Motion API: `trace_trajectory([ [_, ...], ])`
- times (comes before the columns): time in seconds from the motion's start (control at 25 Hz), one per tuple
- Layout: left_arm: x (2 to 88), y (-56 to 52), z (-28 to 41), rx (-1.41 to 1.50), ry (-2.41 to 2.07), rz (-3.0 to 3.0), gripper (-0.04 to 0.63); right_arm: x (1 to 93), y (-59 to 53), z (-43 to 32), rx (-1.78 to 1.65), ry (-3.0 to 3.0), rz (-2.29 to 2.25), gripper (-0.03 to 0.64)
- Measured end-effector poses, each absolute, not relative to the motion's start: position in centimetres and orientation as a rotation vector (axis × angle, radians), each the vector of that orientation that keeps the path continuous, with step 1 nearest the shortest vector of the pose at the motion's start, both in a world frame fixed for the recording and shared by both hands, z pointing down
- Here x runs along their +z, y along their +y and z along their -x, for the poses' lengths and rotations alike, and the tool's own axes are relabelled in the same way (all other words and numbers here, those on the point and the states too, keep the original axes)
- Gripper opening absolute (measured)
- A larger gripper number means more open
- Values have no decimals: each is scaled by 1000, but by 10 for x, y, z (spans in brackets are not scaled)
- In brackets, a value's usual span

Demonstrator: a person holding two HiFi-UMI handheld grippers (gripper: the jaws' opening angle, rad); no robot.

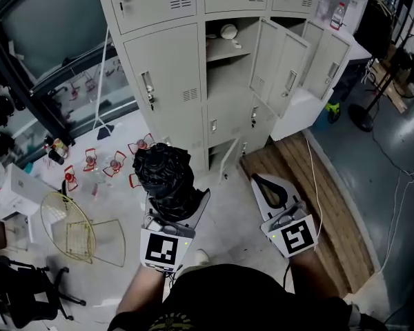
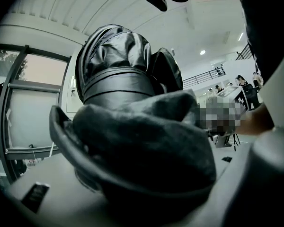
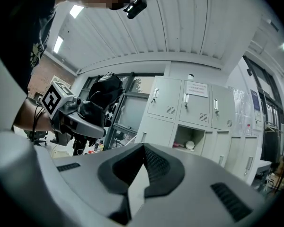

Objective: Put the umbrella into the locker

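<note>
Head view, load: folded black umbrella clamped in the left hand-held gripper and standing up out of it, lower centre of the frame, well apart from the locker.
Head view, target: open compartment at upper centre, door swung to the right, a white object on the inner shelf, room below by the look of it.
Head view, spare tool: right hand-held gripper closed on nothing, lower right.
Left gripper view, hold: pressed on bunched canopy fabric rather than a rigid part; judged prone to slip, so best carried level and unhurried.
Right gripper view, route: compartment right of centre, umbrella at left; best entered below the shelf, clear of the door edge, and released only once rested on the compartment floor.
</note>
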State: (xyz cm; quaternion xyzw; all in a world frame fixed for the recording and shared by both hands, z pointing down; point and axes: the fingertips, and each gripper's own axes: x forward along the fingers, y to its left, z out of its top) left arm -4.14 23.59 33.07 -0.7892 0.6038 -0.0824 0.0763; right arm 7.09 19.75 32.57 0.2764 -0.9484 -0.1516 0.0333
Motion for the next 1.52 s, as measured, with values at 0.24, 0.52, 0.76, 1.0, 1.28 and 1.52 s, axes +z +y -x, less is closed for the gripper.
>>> trace_trajectory([
  [0.24, 329, 217, 77, -236, 1777, 2395, 308, 323, 184, -38, -486, -2891, -879, 21],
  [0.52, 326, 209, 101, -203, 1737, 2428, 308, 314, 178, -15, -508, -2874, -934, 20],
  [0.76, 335, 203, 118, -195, 1712, 2473, 308, 312, 182, -5, -517, -2856, -992, 21],
  [1.0, 343, 193, 115, -169, 1689, 2543, 308, 315, 178, -14, -499, -2818, -1052, 21],
  [1.28, 362, 173, 94, -263, 1613, 2602, 308, 336, 158, -35, -278, -2781, -1108, 21],
  [1.52, 374, 138, 89, -373, 1613, 2611, 308, 346, 120, -36, -272, -2805, -1077, 21],
])
